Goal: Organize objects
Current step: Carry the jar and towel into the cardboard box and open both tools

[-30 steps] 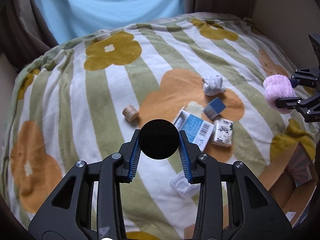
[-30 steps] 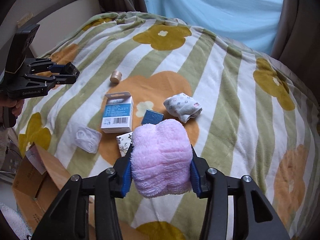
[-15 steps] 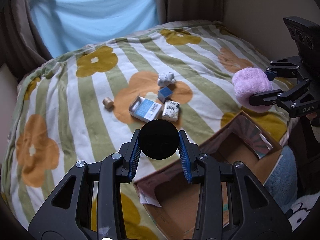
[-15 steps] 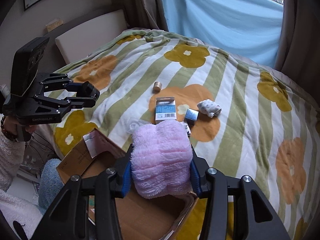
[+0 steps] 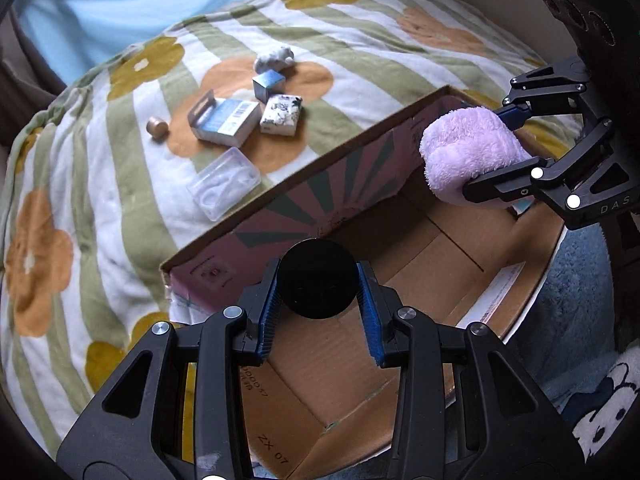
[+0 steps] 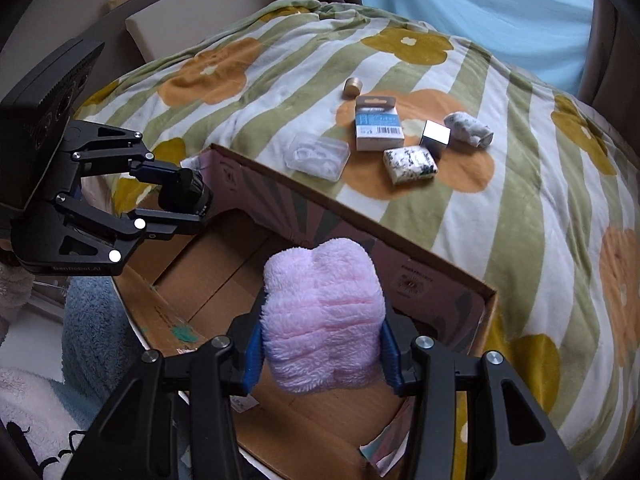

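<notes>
A bed [image 5: 100,208] covered by a flower-and-stripe blanket fills most of both views. Against its near edge an open cardboard box [image 5: 400,264] is seen, its printed flap standing between the bed and the box floor. Both tongs are held over the box opening. The right tongs [image 6: 322,354] are clamped on a pink fluffy bundle [image 6: 322,316], which bulges forward past the fingertips; in the left wrist view the same bundle [image 5: 468,152] is seen above the far right corner of the box. The left tongs [image 5: 318,312] are closed on a black round object [image 5: 317,279], pinched between the blue pads; from the right it [image 6: 186,194] appears cylindrical, though what it is cannot be made out.

On the blanket, well apart from the tongs, a cluster of smaller things is left: a blue-and-white carton [image 5: 226,120], a clear plastic case [image 5: 224,182], a floral-printed packet [image 5: 281,114] touching the carton, a metallic cube [image 5: 269,85], a rolled white sock [image 5: 275,57] and a small tan cylinder [image 5: 157,127]. The near box wall is partly hidden behind the tongs in both views.
</notes>
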`<state>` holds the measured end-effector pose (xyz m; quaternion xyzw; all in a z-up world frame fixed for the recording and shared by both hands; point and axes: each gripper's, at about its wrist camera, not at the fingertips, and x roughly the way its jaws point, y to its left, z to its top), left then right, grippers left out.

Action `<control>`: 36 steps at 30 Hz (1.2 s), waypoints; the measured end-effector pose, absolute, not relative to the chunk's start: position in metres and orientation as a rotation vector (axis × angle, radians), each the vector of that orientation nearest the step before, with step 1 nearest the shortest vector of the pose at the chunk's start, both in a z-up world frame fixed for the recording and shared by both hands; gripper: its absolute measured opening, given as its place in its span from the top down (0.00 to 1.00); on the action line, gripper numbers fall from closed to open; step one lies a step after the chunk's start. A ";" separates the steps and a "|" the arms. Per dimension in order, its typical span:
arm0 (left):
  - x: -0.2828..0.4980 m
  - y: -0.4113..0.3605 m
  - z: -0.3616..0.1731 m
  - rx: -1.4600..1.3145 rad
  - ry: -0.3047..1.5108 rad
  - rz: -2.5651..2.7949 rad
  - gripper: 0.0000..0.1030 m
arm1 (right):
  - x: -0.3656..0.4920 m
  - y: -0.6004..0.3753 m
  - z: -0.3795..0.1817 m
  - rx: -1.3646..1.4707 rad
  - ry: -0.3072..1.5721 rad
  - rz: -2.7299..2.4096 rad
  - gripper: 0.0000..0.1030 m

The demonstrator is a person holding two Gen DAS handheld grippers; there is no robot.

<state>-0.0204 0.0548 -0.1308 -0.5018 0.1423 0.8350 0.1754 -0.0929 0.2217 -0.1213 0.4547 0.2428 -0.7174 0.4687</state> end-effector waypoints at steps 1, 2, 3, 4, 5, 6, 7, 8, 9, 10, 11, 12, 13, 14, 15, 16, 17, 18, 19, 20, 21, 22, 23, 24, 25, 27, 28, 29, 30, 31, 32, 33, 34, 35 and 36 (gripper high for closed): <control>-0.020 0.056 -0.133 -1.431 0.406 2.361 0.68 | -0.092 0.223 -0.125 1.125 0.591 -1.753 0.57; -0.021 0.056 -0.136 -1.442 0.404 2.357 0.68 | -0.092 0.223 -0.128 1.135 0.589 -1.750 0.57; -0.021 0.057 -0.137 -1.454 0.397 2.353 0.68 | -0.091 0.223 -0.130 1.142 0.588 -1.749 0.57; -0.021 0.057 -0.138 -1.465 0.390 2.351 0.68 | -0.091 0.224 -0.131 1.143 0.585 -1.747 0.57; -0.021 0.058 -0.138 -1.473 0.386 2.346 0.68 | -0.091 0.224 -0.132 1.144 0.583 -1.747 0.57; -0.021 0.058 -0.139 -1.480 0.388 2.348 0.68 | -0.091 0.224 -0.133 1.149 0.582 -1.746 0.57; -0.021 0.058 -0.139 -1.482 0.392 2.348 0.68 | -0.091 0.224 -0.134 1.156 0.581 -1.746 0.57; -0.020 0.059 -0.139 -1.484 0.398 2.349 0.68 | -0.092 0.224 -0.135 1.162 0.580 -1.748 0.57; -0.020 0.060 -0.140 -1.485 0.405 2.349 0.68 | -0.093 0.224 -0.135 1.164 0.580 -1.750 0.57; -0.019 0.061 -0.141 -1.484 0.412 2.347 0.68 | -0.093 0.224 -0.136 1.165 0.581 -1.754 0.57; -0.018 0.061 -0.141 -1.478 0.416 2.349 0.68 | -0.093 0.224 -0.137 1.163 0.586 -1.759 0.57; -0.018 0.063 -0.142 -1.478 0.421 2.348 0.67 | -0.093 0.223 -0.138 1.162 0.592 -1.761 0.55; -0.019 0.063 -0.144 -1.494 0.428 2.346 0.66 | -0.092 0.222 -0.140 1.178 0.600 -1.749 0.49; -0.020 0.064 -0.146 -1.518 0.436 2.354 0.63 | -0.092 0.220 -0.143 1.209 0.608 -1.724 0.41; -0.020 0.064 -0.147 -1.530 0.445 2.361 0.46 | -0.092 0.219 -0.146 1.242 0.613 -1.706 0.35; -0.019 0.064 -0.148 -1.533 0.450 2.367 0.07 | -0.092 0.219 -0.149 1.270 0.618 -1.699 0.27; -0.017 0.064 -0.148 -1.524 0.453 2.370 0.02 | -0.091 0.220 -0.152 1.279 0.626 -1.695 0.26; -0.015 0.063 -0.146 -1.507 0.444 2.375 0.00 | -0.090 0.221 -0.154 1.268 0.635 -1.695 0.26; -0.013 0.061 -0.145 -1.506 0.428 2.371 0.00 | -0.087 0.222 -0.155 1.247 0.650 -1.702 0.24; -0.012 0.059 -0.144 -1.508 0.420 2.370 0.00 | -0.085 0.223 -0.156 1.230 0.671 -1.710 0.14; -0.011 0.058 -0.142 -1.505 0.418 2.375 0.00 | -0.083 0.224 -0.157 1.226 0.691 -1.712 0.09; -0.010 0.057 -0.140 -1.500 0.421 2.380 0.00 | -0.082 0.225 -0.158 1.229 0.703 -1.713 0.03; -0.009 0.057 -0.139 -1.497 0.426 2.381 0.00 | -0.081 0.226 -0.160 1.236 0.713 -1.709 0.03; -0.008 0.056 -0.138 -1.494 0.428 2.380 0.00 | -0.079 0.226 -0.160 1.242 0.719 -1.703 0.03; -0.007 0.056 -0.136 -1.492 0.429 2.379 0.00 | -0.078 0.226 -0.159 1.245 0.724 -1.700 0.03; -0.005 0.054 -0.134 -1.489 0.417 2.385 0.00 | -0.078 0.227 -0.159 1.248 0.722 -1.703 0.03; -0.005 0.053 -0.133 -1.486 0.409 2.385 0.00 | -0.078 0.228 -0.158 1.249 0.716 -1.705 0.03; -0.004 0.052 -0.132 -1.485 0.402 2.385 0.00 | -0.079 0.228 -0.158 1.251 0.709 -1.707 0.03; -0.004 0.051 -0.132 -1.485 0.397 2.387 0.00 | -0.079 0.228 -0.157 1.254 0.704 -1.709 0.03; -0.003 0.050 -0.131 -1.484 0.394 2.389 0.00 | -0.080 0.228 -0.157 1.257 0.699 -1.711 0.03; -0.003 0.049 -0.131 -1.483 0.388 2.389 0.00 | -0.081 0.228 -0.156 1.259 0.695 -1.713 0.03; -0.003 0.049 -0.130 -1.484 0.384 2.388 0.00 | -0.081 0.228 -0.155 1.260 0.694 -1.716 0.03; -0.002 0.048 -0.130 -1.483 0.382 2.390 0.00 | -0.081 0.227 -0.155 1.260 0.695 -1.718 0.03; -0.003 0.047 -0.129 -1.482 0.380 2.393 0.00 | -0.081 0.227 -0.154 1.259 0.698 -1.719 0.03; -0.003 0.047 -0.128 -1.481 0.377 2.394 0.00 | -0.081 0.226 -0.153 1.257 0.699 -1.720 0.03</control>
